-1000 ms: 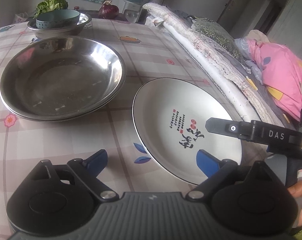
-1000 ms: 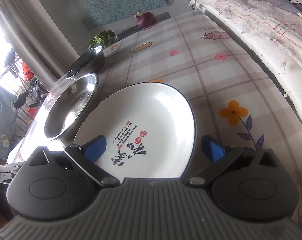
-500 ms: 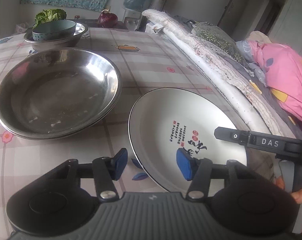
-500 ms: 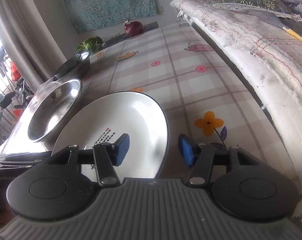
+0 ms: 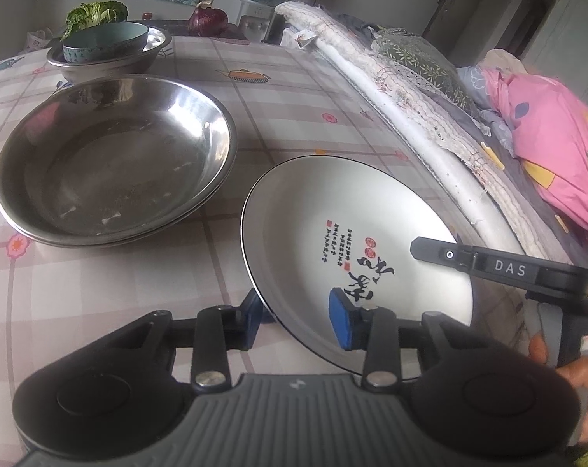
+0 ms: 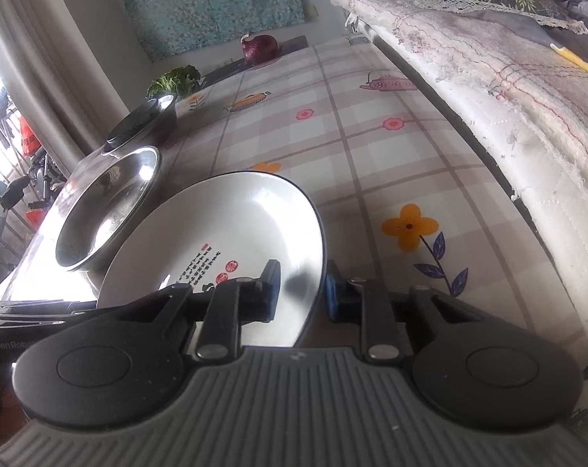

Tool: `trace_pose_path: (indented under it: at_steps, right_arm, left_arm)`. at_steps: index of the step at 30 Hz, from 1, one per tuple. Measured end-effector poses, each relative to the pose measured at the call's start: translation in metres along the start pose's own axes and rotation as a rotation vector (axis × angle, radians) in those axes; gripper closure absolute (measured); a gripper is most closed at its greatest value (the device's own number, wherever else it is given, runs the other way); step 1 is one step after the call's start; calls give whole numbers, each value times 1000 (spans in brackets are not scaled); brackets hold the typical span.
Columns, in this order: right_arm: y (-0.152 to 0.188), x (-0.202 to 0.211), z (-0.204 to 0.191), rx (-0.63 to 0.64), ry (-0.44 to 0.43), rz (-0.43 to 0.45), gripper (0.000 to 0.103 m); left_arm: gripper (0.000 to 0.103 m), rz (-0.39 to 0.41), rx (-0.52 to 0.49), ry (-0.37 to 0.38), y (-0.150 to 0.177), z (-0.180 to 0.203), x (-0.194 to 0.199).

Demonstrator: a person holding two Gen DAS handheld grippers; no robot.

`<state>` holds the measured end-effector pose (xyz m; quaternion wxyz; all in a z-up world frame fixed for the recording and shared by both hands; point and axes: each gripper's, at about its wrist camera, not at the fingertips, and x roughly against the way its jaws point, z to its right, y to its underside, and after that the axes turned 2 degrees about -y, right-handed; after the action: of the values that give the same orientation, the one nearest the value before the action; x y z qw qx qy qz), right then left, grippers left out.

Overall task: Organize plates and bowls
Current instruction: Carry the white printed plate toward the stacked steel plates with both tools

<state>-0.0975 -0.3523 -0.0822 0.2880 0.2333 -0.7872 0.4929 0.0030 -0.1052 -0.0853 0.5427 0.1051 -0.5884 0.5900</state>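
White ceramic plate (image 5: pixel 356 241) gripped by both tools.
Left tool (image 5: pixel 298 321) and right tool (image 6: pixel 301 290), just closing, pinch its rim; steel basins (image 5: pixel 115 155) at ten o'clock.

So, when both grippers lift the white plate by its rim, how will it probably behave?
The white plate looks glazed and glossy, so probably slippery between the pads. It seems rigid ceramic: it should not bend, but may chip if dropped. The left gripper and right gripper pinch opposite edges, so tipping seems unlikely.

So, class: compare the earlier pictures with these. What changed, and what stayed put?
Both grippers have just been closing. The left gripper and right gripper now clamp opposite edges of the white plate, its rim between their fingers. The steel basins and stacked bowls stayed where they were.
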Motion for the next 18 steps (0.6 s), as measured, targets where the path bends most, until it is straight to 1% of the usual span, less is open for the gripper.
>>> trace_pose_path:
  at_steps: [4,9,14,18]
  right_arm:
    - [2,-1,-3,9,-16,-4,81]
    - [2,-2,-4,28,-14,4,82]
    - [5,1,0,18,-17,10,82]
    - [6,4,4,5,-20,12,82]
  left_arm:
    - [66,-24,33,33,6,-7,6]
    - [65,-16,27,20,6,-6,7]
    - [63,-22,-10,-39,1,-1,2]
    - [62,-23,-36,-67,-4,3,-4]
